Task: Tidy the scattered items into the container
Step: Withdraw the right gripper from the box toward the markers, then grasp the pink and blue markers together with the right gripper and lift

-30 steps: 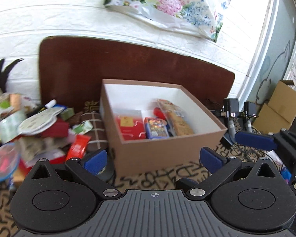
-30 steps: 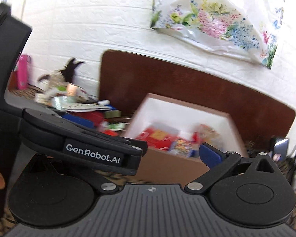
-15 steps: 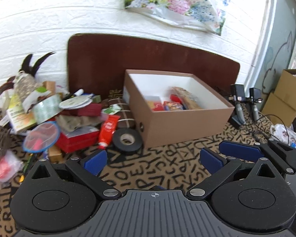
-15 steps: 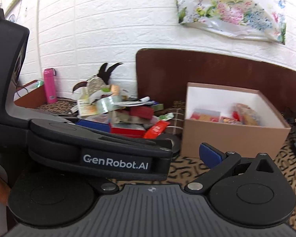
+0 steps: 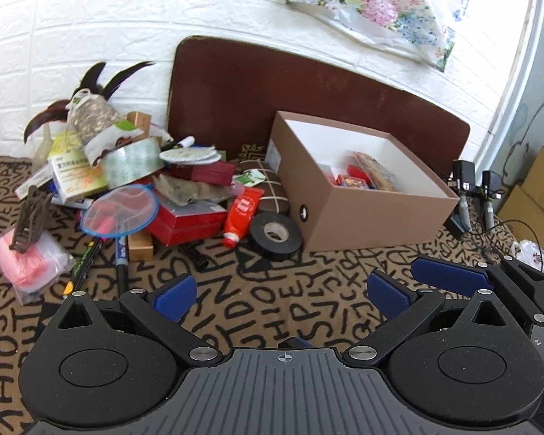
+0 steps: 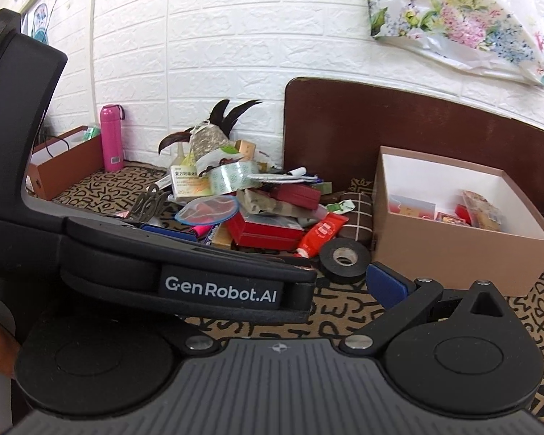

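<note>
A brown box with a white inside stands on the patterned carpet and holds several small packets; it also shows in the right wrist view. Left of it lies a pile of scattered items: a black tape roll, a red tube, a red case, a small blue net. My left gripper is open and empty, low over the carpet, short of the pile. My right gripper is open and empty; the left gripper's body hides its left finger.
A dark brown board leans on the white brick wall behind the box. A pink bottle and a brown tray stand far left. Cardboard boxes and cabled devices sit to the right.
Both grippers have pulled back from the box and turned left. The box looks smaller and the pile of scattered items has come into full view. Both stay open.
</note>
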Motion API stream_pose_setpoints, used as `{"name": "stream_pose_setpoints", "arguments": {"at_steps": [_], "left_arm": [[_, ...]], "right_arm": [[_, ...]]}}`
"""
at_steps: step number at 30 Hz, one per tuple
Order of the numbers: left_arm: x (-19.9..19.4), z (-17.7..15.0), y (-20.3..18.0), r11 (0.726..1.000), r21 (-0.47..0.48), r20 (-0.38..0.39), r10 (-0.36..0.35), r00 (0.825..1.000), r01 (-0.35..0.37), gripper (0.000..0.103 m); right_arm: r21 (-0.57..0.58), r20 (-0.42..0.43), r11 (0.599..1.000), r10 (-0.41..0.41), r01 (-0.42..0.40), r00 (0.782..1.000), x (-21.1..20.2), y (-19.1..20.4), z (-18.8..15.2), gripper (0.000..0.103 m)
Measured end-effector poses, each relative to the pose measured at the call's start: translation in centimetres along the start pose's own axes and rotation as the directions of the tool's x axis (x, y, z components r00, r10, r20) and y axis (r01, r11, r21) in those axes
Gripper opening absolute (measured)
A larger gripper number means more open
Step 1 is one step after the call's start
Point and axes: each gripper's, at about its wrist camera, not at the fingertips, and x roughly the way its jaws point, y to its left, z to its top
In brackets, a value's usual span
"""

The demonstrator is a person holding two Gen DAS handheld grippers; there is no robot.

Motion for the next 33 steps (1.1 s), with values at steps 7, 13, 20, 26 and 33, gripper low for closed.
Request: {"name": "stream_pose_setpoints", "arguments": {"at_steps": [7,13,20,26,33], "left_arm": [[0.6,-3.2,3.8,0.998,-0.060,-0.047,0.008,0.999,-0.011,0.103],[0.7,-4.2,9.6,0.984,-0.150,-0.067,0.091,0.994,-0.100,0.103],[2.0,-4.0,14.8,0.961,-0.211,-0.059,0.168,0.984,-0.177,0.099],[4.1,-3.2,18.2,0.953,-0.242,-0.066,0.170,0.983,-0.181,0.081],[7.2,-2.1,20.0,0.964,-0.200,-0.082,0.161,0.984,-0.174,0.059]], "right_arm": [[-0.050,-0.041,0.998,0.039,-0.041,0.998,1.9,2.6,-1.7,0.103],[0.080,-0.116,0.983,0.173,-0.165,0.978,5.0,3.3,-3.4,0.103],[0.191,-0.173,0.971,0.177,-0.143,0.969,9.0,2.5,-4.1,0.102],[0.139,-0.192,0.982,0.154,-0.128,0.969,12.4,3.9,-4.1,0.092],[0.103,-0.238,0.984,0.168,-0.147,0.957,17.5,6.1,-3.8,0.059]]}}
